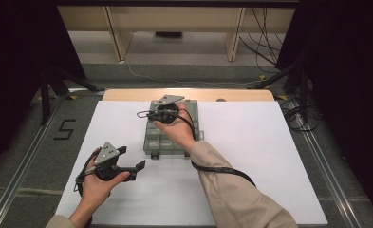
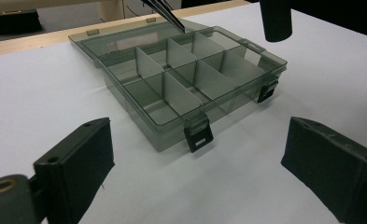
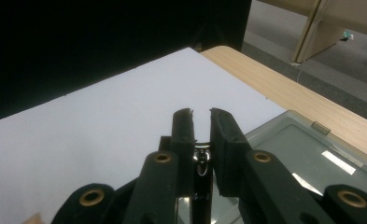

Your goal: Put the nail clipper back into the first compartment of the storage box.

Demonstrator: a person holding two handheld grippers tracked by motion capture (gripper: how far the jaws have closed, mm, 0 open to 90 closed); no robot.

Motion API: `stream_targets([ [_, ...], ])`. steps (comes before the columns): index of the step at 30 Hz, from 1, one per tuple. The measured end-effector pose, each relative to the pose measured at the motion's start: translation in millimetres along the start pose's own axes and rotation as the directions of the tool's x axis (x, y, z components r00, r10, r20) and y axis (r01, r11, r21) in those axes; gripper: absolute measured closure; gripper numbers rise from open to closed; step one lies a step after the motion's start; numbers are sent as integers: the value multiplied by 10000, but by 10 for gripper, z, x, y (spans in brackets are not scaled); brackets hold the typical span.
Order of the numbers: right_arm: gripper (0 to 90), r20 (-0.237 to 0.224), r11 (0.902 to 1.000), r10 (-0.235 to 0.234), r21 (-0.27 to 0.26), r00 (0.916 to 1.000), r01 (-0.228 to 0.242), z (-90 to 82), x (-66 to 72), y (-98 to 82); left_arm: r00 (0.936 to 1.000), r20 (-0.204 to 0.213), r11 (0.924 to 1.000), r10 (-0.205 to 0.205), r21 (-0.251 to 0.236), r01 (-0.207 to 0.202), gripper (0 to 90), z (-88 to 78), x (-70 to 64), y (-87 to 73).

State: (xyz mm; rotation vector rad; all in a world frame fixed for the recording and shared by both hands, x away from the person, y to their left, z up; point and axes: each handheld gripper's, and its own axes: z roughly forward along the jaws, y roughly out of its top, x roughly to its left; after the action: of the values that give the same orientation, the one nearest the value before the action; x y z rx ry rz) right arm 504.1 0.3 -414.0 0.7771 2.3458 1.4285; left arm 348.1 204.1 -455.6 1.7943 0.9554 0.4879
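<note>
The right gripper, jaws nearly closed on metal tweezers, hovers over the open compartment box mid-table, while the left gripper stands wide open, empty, just beside it.

In the high view the right hand and the right gripper cover the middle of the compartment box, hiding those cells. In the right gripper view the jaws stand close together around a small shiny metal thing too dark to name, and the box's open lid runs off the right edge.
</note>
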Motion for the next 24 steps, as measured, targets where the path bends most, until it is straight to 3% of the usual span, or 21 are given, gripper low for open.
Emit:
stream_targets([
  [5,808,-5,9999,42,136,10000,-42,25,7,4,10000,29,10000,3,-23,-3,79,1,2,0],
  [7,808,131,9999,-79,-86,9999,80,51,6,-4,10000,33,10000,6,-19,-6,79,0,3,-1],
  [24,808,211,9996,253,107,9995,-255,179,-31,-54,10000,66,10000,41,-18,-40,79,-2,6,1],
])
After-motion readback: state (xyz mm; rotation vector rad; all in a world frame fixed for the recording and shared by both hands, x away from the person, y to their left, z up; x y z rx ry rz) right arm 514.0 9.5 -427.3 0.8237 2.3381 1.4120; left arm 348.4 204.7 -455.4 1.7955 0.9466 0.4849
